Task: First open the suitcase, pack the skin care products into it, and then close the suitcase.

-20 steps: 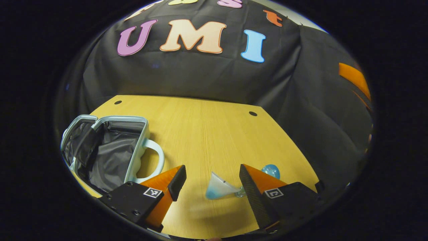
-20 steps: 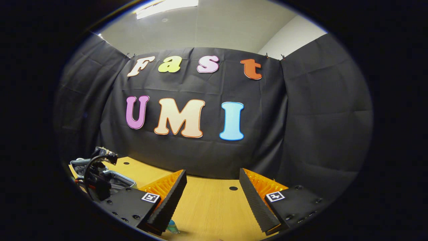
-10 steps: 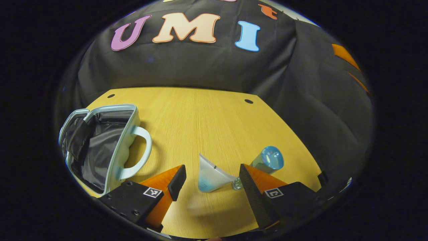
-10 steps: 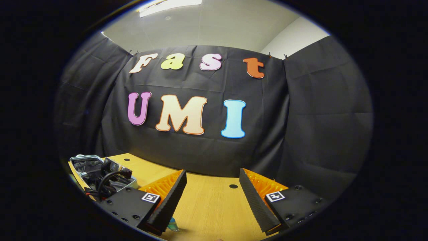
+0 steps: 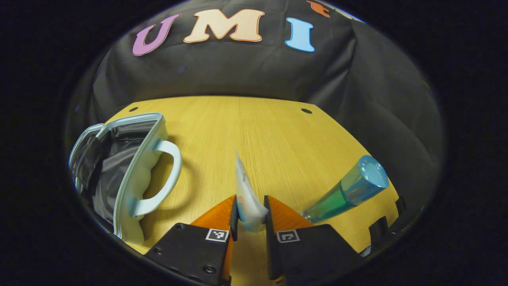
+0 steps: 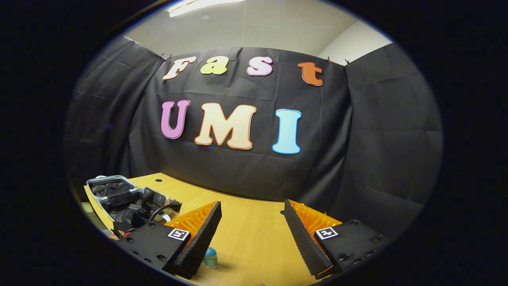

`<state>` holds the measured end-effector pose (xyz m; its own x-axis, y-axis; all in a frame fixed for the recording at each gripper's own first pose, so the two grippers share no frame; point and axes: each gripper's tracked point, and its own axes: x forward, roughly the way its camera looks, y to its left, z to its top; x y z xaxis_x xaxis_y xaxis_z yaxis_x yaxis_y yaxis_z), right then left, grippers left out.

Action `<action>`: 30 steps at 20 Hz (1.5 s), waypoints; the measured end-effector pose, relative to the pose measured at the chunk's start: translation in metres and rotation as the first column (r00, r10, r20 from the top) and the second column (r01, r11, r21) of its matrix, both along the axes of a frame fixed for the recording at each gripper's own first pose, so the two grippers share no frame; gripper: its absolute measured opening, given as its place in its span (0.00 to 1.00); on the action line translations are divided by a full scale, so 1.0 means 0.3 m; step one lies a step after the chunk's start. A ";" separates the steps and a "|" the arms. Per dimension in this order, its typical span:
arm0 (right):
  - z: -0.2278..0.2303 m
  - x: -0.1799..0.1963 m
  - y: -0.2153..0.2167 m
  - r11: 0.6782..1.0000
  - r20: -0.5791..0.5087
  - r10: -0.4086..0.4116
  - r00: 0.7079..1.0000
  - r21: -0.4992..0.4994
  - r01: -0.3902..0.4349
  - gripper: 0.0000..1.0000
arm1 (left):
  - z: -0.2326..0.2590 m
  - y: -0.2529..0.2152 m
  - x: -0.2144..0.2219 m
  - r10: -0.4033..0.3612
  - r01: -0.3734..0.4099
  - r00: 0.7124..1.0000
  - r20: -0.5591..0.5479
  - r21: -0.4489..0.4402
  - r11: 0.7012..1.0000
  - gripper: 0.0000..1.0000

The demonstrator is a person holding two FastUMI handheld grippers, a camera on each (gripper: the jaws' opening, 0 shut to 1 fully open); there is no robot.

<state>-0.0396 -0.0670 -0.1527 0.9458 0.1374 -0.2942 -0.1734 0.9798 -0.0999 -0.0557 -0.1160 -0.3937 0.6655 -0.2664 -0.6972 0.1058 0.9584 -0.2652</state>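
In the left gripper view my left gripper is shut on a white and blue squeeze tube, whose flat crimped end points away over the wooden table. The pale blue suitcase lies open at the left, showing its grey lining and its handle. A blue-green bottle lies on the table to the right of the fingers. In the right gripper view my right gripper hangs open above the table, nothing between its fingers. The bottle's blue cap peeks out by its left finger, and the open suitcase sits far left.
The black cloth wall closes the table's far and right sides. Two small dark holes mark the table's far edge. In the right gripper view the left gripper's body and cable sit in front of the suitcase.
My left gripper moved down and forward over the tube and shut on it. The bottle now lies farther right in that view. The right gripper stayed open and shifted slightly.
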 end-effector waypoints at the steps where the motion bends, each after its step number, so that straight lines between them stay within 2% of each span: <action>1: -0.023 -0.010 0.012 1.000 -0.005 0.010 1.000 0.005 -0.010 0.99 | 0.006 0.006 0.004 -0.001 0.001 1.000 -0.011 -0.007 1.000 0.25; 2: -0.048 -0.016 0.023 1.000 -0.016 0.021 1.000 0.005 -0.021 0.99 | 0.032 0.024 0.024 0.005 -0.005 1.000 0.013 -0.003 1.000 0.28; 3: -0.080 -0.023 0.032 0.999 -0.031 0.032 0.999 0.003 -0.032 0.99 | 0.063 0.040 0.030 0.002 -0.002 1.000 0.024 0.004 1.000 0.21; 11: -0.362 -0.081 0.139 0.991 -0.188 0.130 0.973 0.053 -0.122 0.99 | 0.342 0.113 0.043 -0.018 0.013 0.994 0.103 0.043 0.999 0.20; 13: -0.447 -0.105 0.161 0.988 -0.237 0.156 0.959 0.055 -0.147 0.99 | 0.391 0.142 0.037 0.001 -0.007 0.994 0.113 0.052 0.999 0.24; 14: -0.485 -0.118 0.169 0.986 -0.259 0.166 0.951 0.053 -0.158 1.00 | 0.417 0.156 0.038 0.012 -0.019 0.992 0.124 0.055 0.998 0.21; 22: -0.763 -0.218 0.177 0.975 -0.391 0.212 0.896 0.026 -0.220 0.96 | 0.507 0.271 -0.013 0.100 -0.110 0.987 0.122 0.079 0.991 0.21; 24: -0.809 -0.228 0.187 0.973 -0.421 0.223 0.879 0.037 -0.229 0.91 | 0.507 0.306 -0.033 0.121 -0.132 0.987 0.109 0.092 0.987 0.20; 26: -0.837 -0.222 0.204 0.970 -0.433 0.237 0.870 0.052 -0.239 0.81 | 0.498 0.337 -0.048 0.138 -0.147 0.986 0.094 0.104 0.984 0.20; 28: -0.839 -0.212 0.224 0.966 -0.448 0.252 0.858 0.068 -0.248 0.52 | 0.475 0.383 -0.076 0.151 -0.158 0.986 0.066 0.125 0.979 0.20; 29: -0.843 -0.214 0.242 0.964 -0.470 0.265 0.842 0.099 -0.248 0.48 | 0.460 0.410 -0.089 0.160 -0.165 0.986 0.047 0.135 0.977 0.20; 30: -0.840 -0.217 0.257 0.963 -0.494 0.270 0.827 0.130 -0.236 0.48 | 0.446 0.441 -0.100 0.174 -0.176 0.984 0.026 0.142 0.974 0.20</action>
